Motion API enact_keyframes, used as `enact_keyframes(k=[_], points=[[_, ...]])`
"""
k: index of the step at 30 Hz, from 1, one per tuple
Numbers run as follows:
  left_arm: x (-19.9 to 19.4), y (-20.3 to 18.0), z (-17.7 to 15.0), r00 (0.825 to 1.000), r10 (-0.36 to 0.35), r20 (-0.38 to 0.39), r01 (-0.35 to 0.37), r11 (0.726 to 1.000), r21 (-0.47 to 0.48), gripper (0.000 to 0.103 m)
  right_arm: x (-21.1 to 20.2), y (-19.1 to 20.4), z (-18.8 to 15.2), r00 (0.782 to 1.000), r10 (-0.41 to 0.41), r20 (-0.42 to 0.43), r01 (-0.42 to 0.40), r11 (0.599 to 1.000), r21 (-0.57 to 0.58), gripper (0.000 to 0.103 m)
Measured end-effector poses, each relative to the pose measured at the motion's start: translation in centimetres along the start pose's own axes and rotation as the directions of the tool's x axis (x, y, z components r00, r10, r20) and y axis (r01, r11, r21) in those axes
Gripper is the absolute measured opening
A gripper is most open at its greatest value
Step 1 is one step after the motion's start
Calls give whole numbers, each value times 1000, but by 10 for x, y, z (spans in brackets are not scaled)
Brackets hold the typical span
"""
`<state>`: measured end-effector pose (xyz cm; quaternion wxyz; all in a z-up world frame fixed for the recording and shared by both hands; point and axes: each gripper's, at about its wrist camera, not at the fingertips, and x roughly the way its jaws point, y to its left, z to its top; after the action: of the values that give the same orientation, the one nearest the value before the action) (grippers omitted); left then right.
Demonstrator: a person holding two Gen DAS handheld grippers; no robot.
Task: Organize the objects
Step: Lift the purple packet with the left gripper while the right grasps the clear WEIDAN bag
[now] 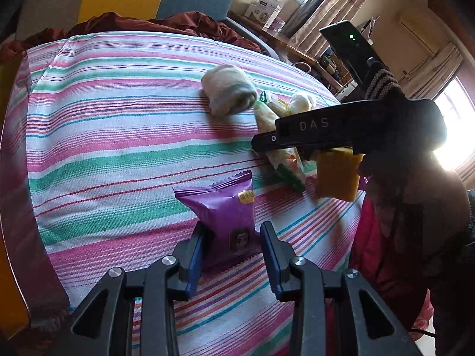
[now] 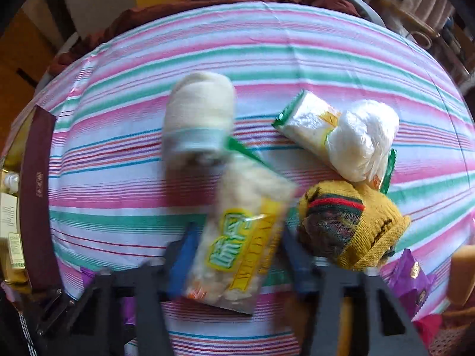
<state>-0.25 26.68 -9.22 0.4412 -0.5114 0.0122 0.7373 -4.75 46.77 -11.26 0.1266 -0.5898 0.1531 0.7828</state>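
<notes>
My left gripper (image 1: pixel 233 247) is shut on a purple snack packet (image 1: pixel 221 207), which stands upright on the striped sheet (image 1: pixel 118 118). My right gripper (image 2: pixel 237 252) points steeply down, and its blurred jaws are shut on a clear yellow-and-green rice cracker packet (image 2: pixel 243 237). In the left wrist view that gripper's black bar (image 1: pixel 299 127) hangs over the same packet (image 1: pixel 285 166). A rolled white-grey sock (image 2: pixel 199 118) lies just beyond the packet. At the right are a rolled yellow sock (image 2: pixel 350 225), a second cracker packet (image 2: pixel 308 118) and a balled white plastic bag (image 2: pixel 362 139).
A dark red blanket (image 1: pixel 142 25) is bunched at the sheet's far edge. A maroon-edged box (image 2: pixel 35 192) stands at the left. Another purple packet (image 2: pixel 409 279) lies at the lower right. A person's pink clothing (image 1: pixel 374 246) is at the right, near the sheet's edge.
</notes>
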Motion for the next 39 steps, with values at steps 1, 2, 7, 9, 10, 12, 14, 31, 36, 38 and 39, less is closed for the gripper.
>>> enact_keyframes(k=[1, 2, 7, 9, 10, 12, 14, 31, 36, 38, 39], points=[[0, 0, 0, 1000, -1, 0, 1, 1000, 1, 36, 0, 0, 0, 1000, 1, 11, -1, 1000, -3, 47], [0, 0, 0, 1000, -2, -1, 2, 1000, 0, 36, 2, -1, 0, 1000, -5, 17, 6, 1000, -9, 47], [2, -1, 2, 1000, 1, 0, -1, 1000, 2, 36, 8, -5, 3, 999, 12, 33, -12, 1000, -3, 49], [3, -1, 2, 1000, 2, 0, -2, 1000, 1, 37, 10, -9, 5, 999, 40, 36, -41, 999, 15, 57], [4, 0, 3, 1000, 2, -1, -2, 1000, -1, 37, 11, -9, 5, 997, 61, 38, -62, 998, 20, 63], [5, -1, 4, 1000, 6, -3, -6, 1000, 2, 37, 13, -7, 5, 997, 68, 38, -68, 998, 15, 65], [5, -3, 3, 1000, 8, -4, -8, 1000, 4, 38, 14, -6, 6, 996, 77, 38, -78, 997, 8, 71], [12, -4, 16, 998, 50, -39, -50, 999, 10, 38, 18, 11, 7, 999, 28, 30, -27, 999, -28, 65], [13, -10, 13, 996, 88, -3, -88, 994, 61, 37, 15, 6, 8, 999, -1, 48, 1, 1000, -2, 47], [11, -12, 11, 995, 97, 6, -97, 993, 66, 36, 14, 6, 8, 999, -8, 50, 8, 1000, -13, 47], [9, -13, 10, 995, 101, 7, -101, 992, 69, 36, 15, 9, 8, 998, -16, 53, 18, 1000, -25, 47]])
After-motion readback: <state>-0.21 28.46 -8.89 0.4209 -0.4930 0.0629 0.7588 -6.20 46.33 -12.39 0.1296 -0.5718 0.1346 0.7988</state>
